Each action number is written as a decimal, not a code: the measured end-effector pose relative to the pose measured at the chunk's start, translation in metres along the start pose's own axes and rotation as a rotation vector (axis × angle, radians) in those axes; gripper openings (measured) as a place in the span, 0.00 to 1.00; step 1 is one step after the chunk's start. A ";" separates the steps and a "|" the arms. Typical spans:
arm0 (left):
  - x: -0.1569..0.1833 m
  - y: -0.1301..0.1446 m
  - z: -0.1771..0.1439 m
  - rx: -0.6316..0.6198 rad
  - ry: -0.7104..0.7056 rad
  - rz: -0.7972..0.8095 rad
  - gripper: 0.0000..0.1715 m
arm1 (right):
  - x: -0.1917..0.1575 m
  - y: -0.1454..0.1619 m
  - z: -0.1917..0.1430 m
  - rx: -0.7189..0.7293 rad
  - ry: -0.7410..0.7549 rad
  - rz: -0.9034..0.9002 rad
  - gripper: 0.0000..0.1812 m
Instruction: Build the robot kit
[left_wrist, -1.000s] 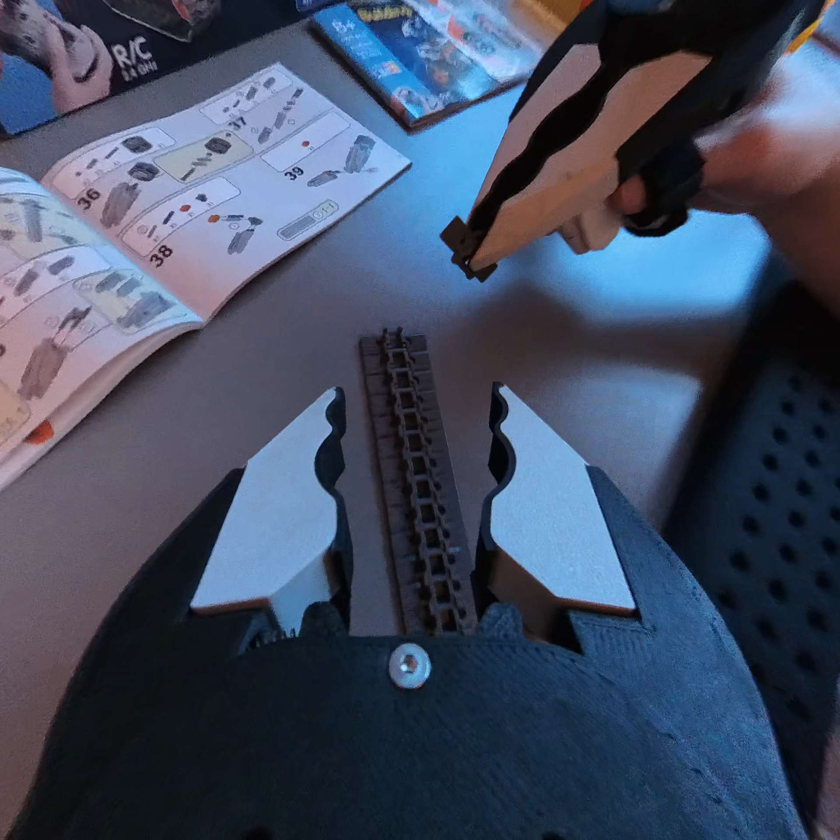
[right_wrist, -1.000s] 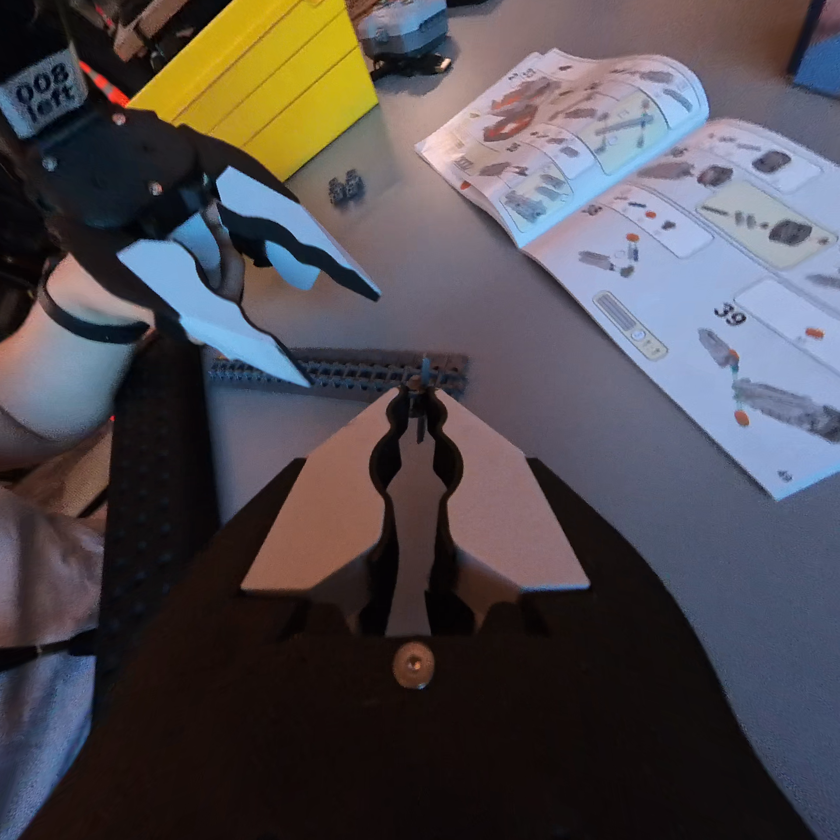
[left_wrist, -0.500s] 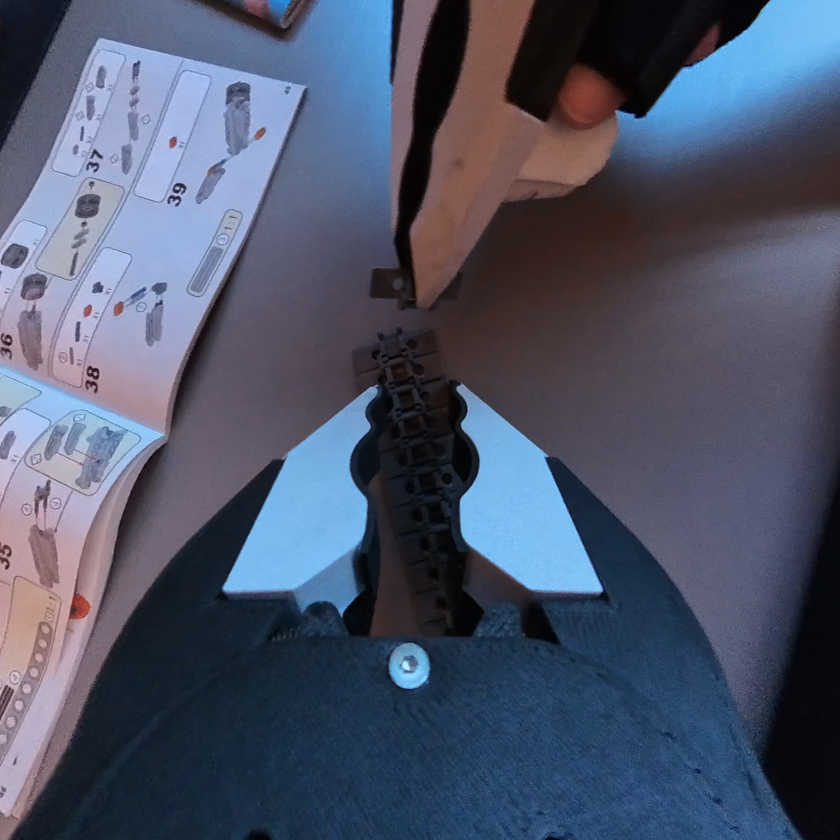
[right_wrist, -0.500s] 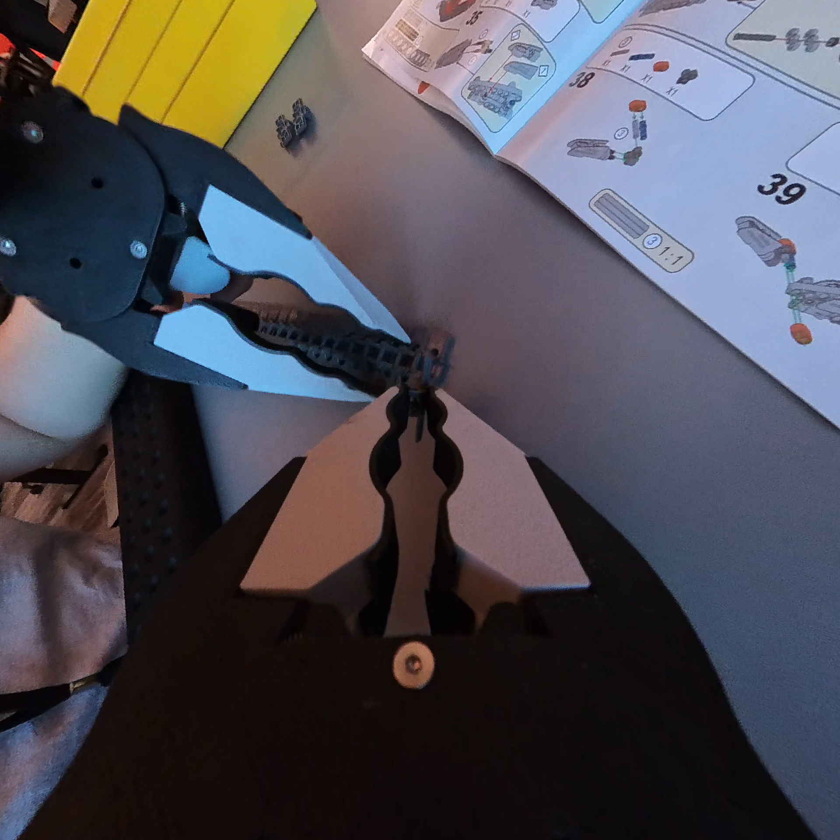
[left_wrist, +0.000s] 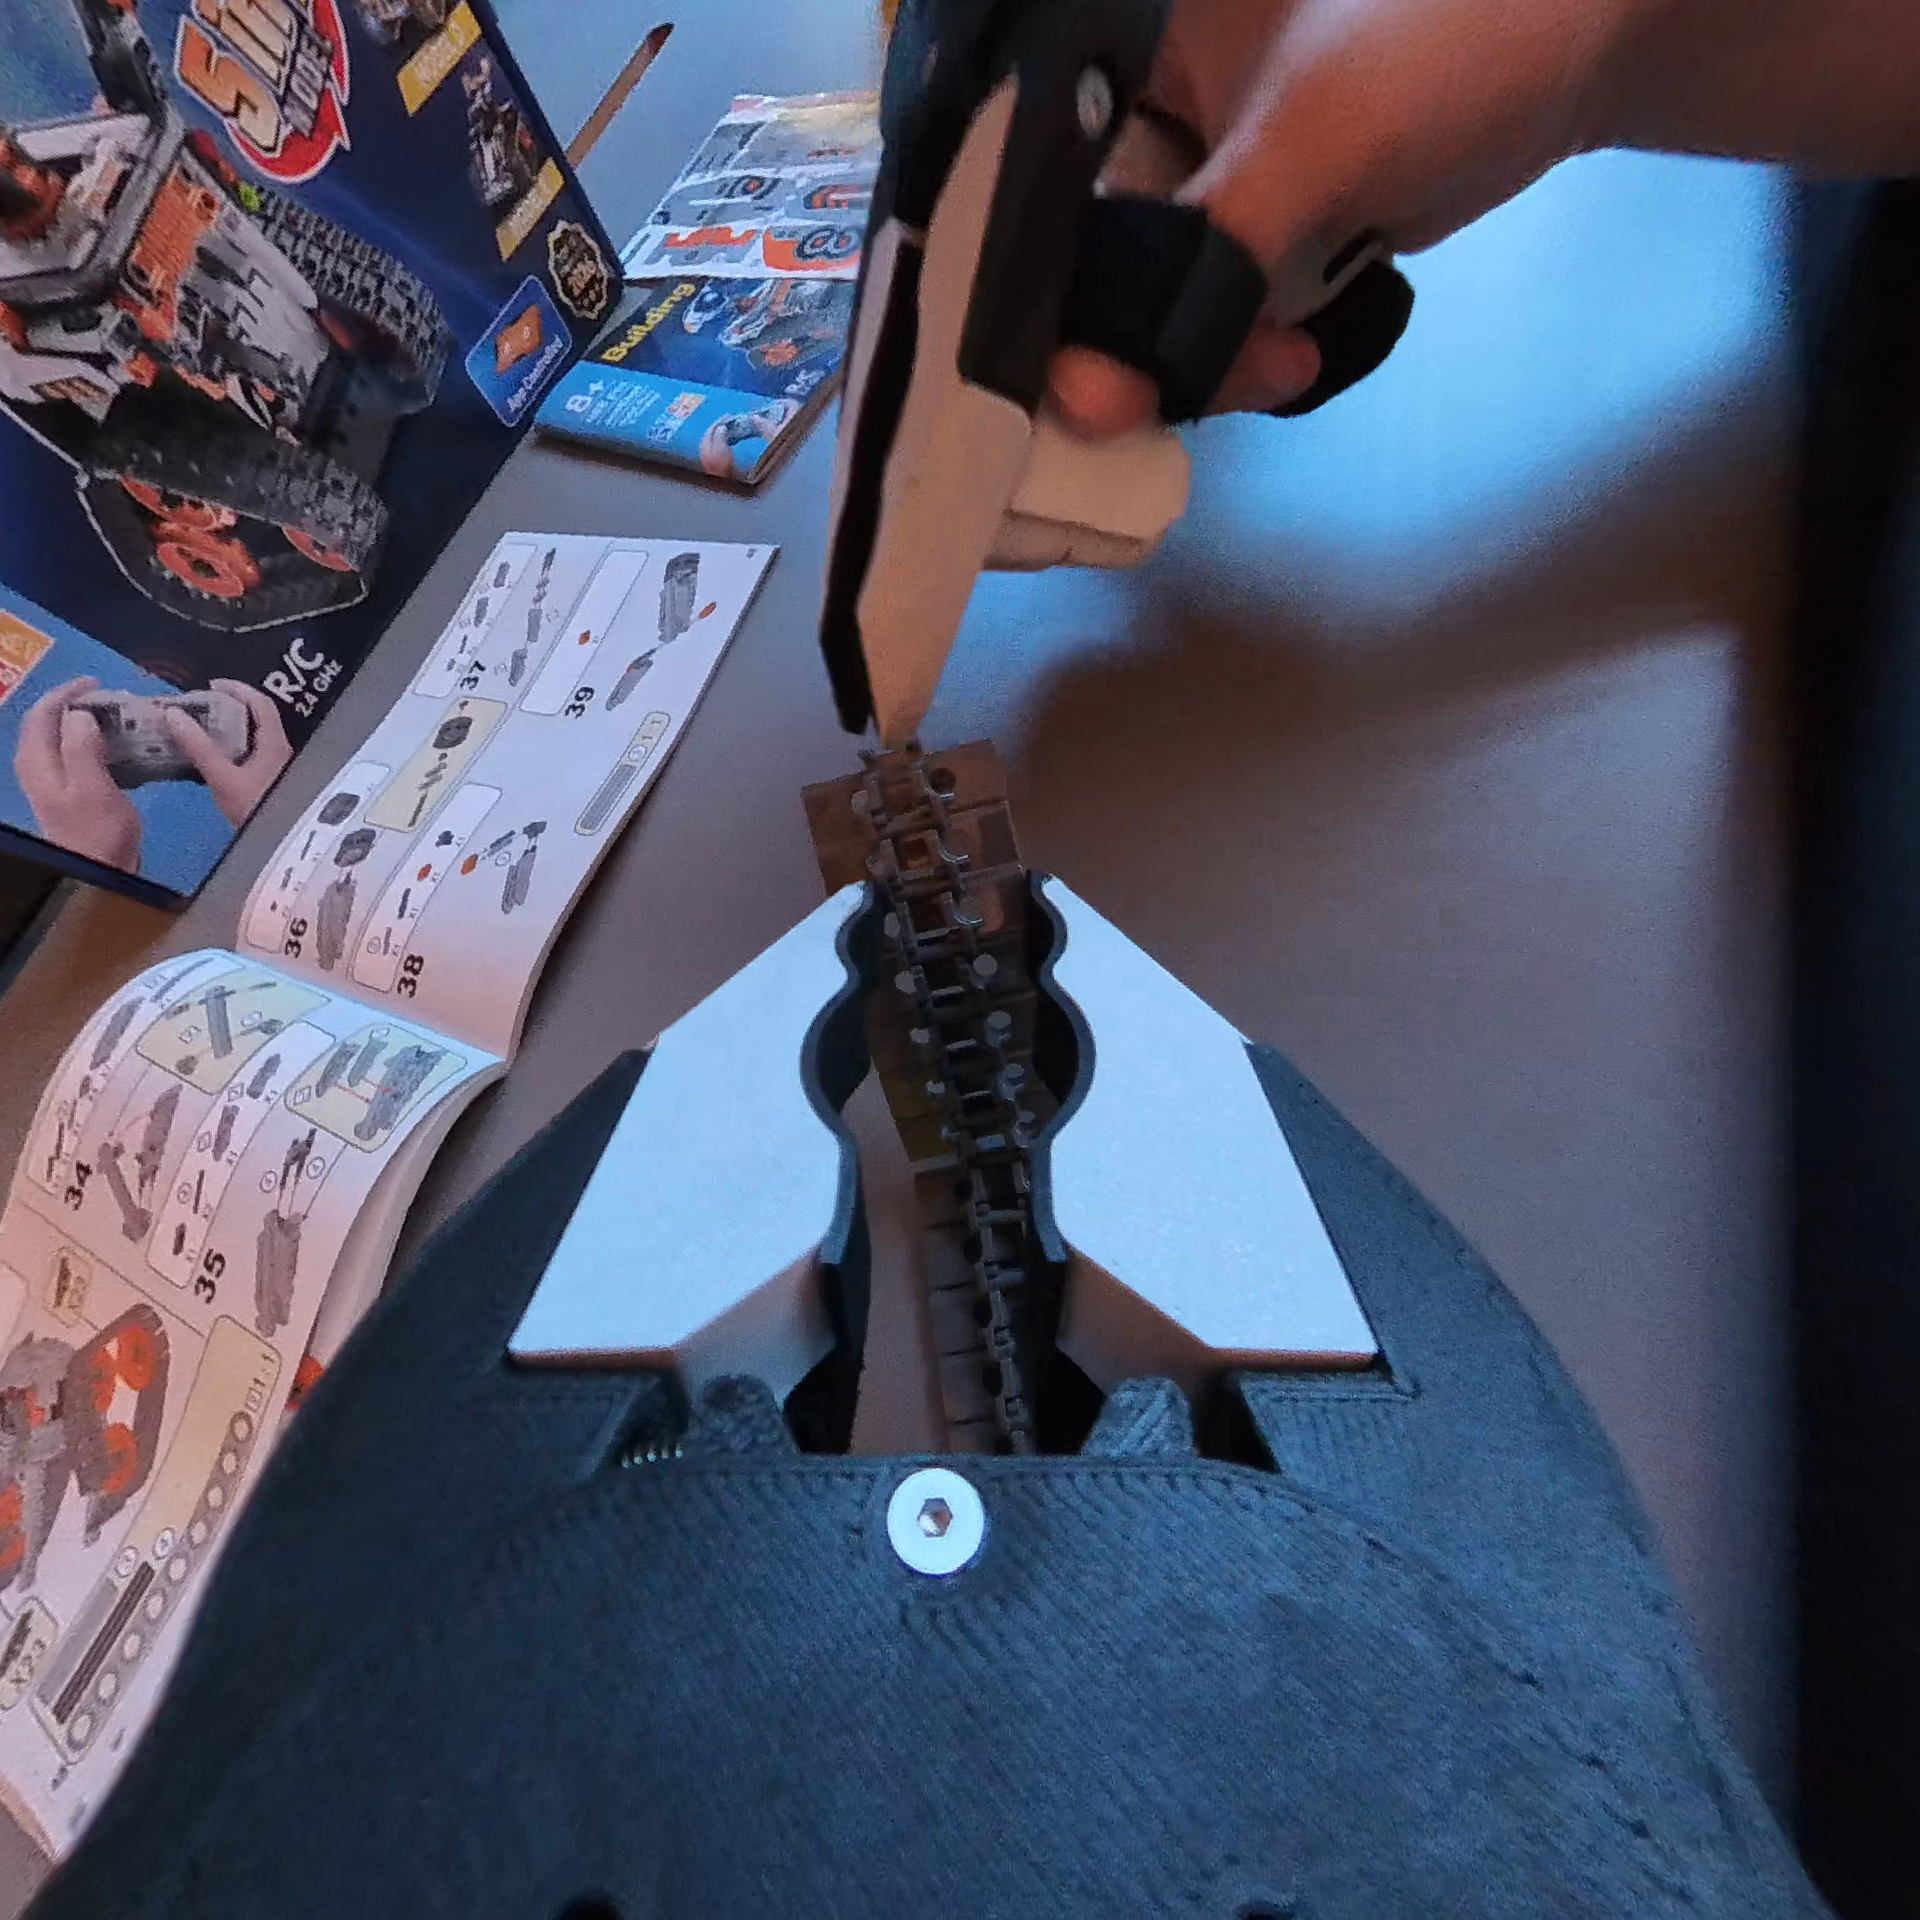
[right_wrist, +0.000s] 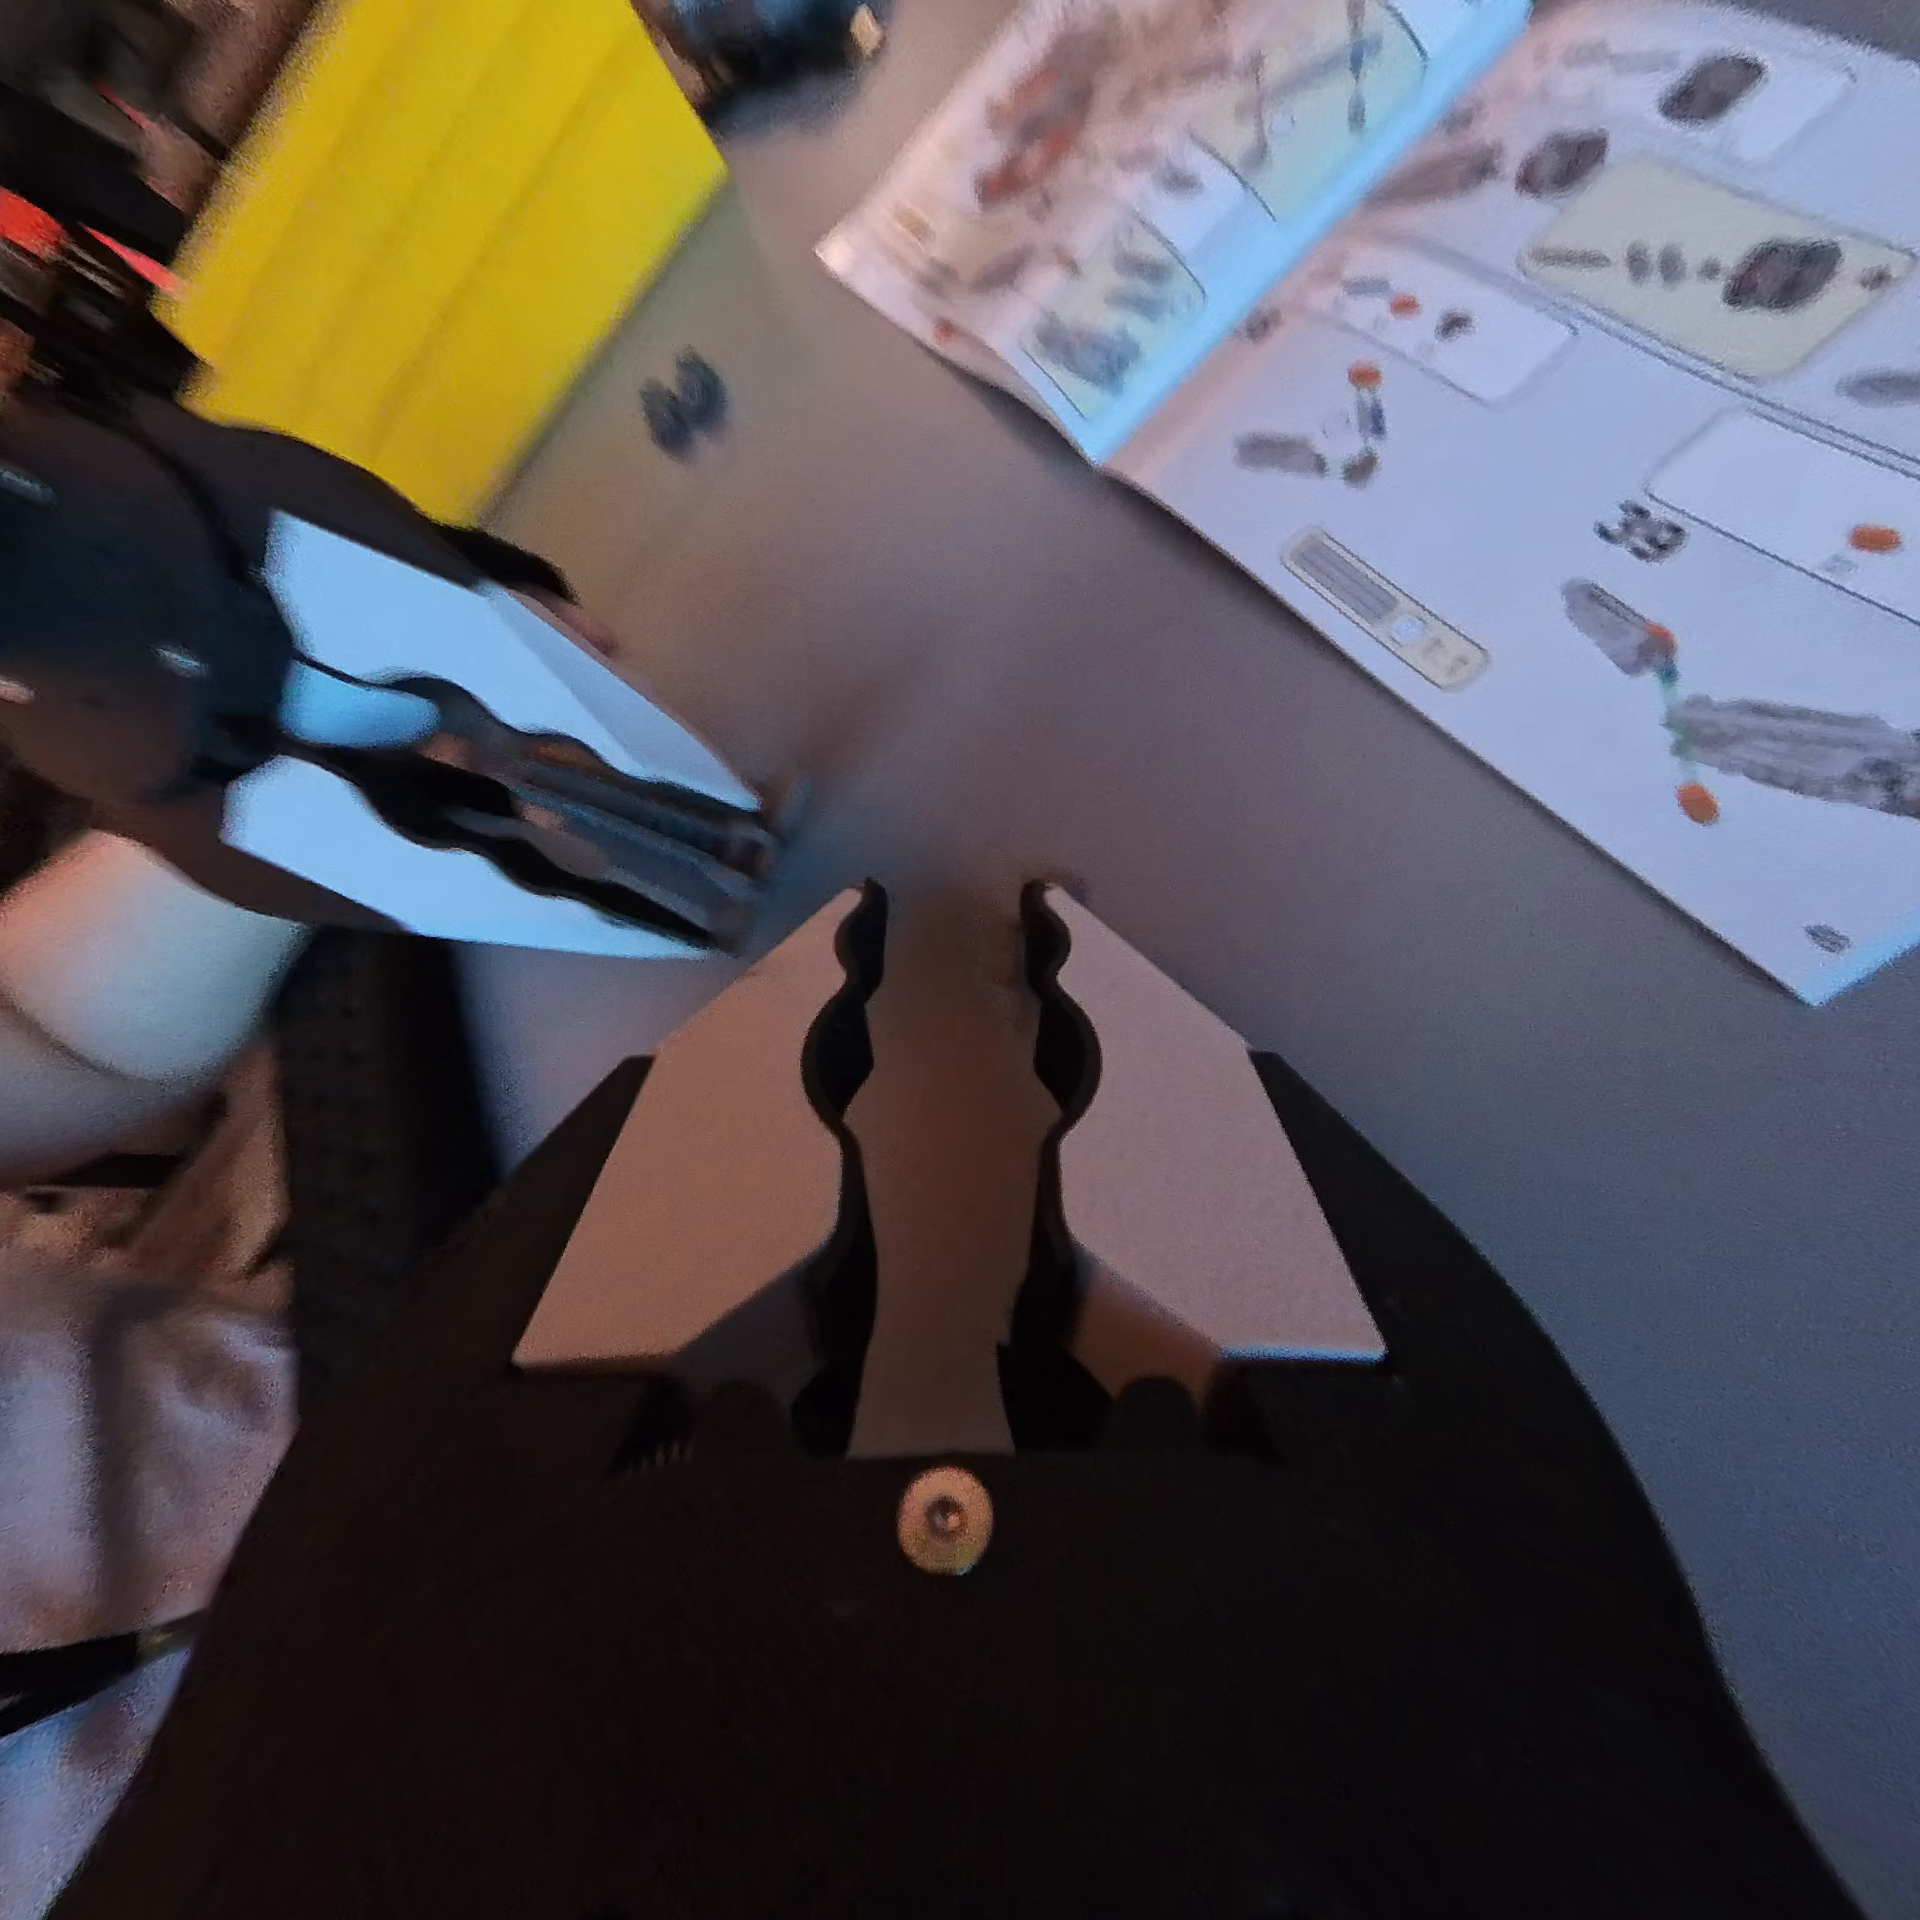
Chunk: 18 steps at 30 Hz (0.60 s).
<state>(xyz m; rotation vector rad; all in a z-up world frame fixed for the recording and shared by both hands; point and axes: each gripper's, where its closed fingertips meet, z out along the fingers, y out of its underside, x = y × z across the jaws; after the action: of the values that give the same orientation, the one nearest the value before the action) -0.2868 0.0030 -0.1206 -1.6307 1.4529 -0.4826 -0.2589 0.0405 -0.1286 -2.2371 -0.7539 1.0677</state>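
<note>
Here, left gripper (left_wrist: 951, 894): fingers clamped on grey track strip (left_wrist: 951, 1039), beside the manual (left_wrist: 499, 790);
Right gripper (right_wrist: 951, 904): fingers narrowly parted, empty, at the strip's tip.

I counted two tongs, mine left (left_wrist: 951, 904) and right (right_wrist: 951, 904), one grey track strip (left_wrist: 935, 935), one open instruction booklet (left_wrist: 416, 883), one toy box (left_wrist: 208, 364), one yellow bin (right_wrist: 436, 229).
</note>
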 end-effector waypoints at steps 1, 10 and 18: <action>0.000 0.000 0.001 0.000 -0.007 0.010 0.15 | -0.010 -0.005 -0.002 0.034 -0.063 0.031 0.14; -0.001 0.006 0.001 -0.024 -0.016 0.023 0.15 | -0.050 -0.005 0.000 0.034 -0.430 0.293 0.13; -0.003 0.009 0.001 -0.044 -0.018 -0.001 0.15 | -0.046 0.004 0.016 -0.013 -0.164 -0.069 0.20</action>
<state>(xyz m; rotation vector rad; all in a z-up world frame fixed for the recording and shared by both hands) -0.2915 0.0064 -0.1277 -1.6662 1.4594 -0.4379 -0.2950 0.0097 -0.1162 -2.1373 -0.9021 1.2267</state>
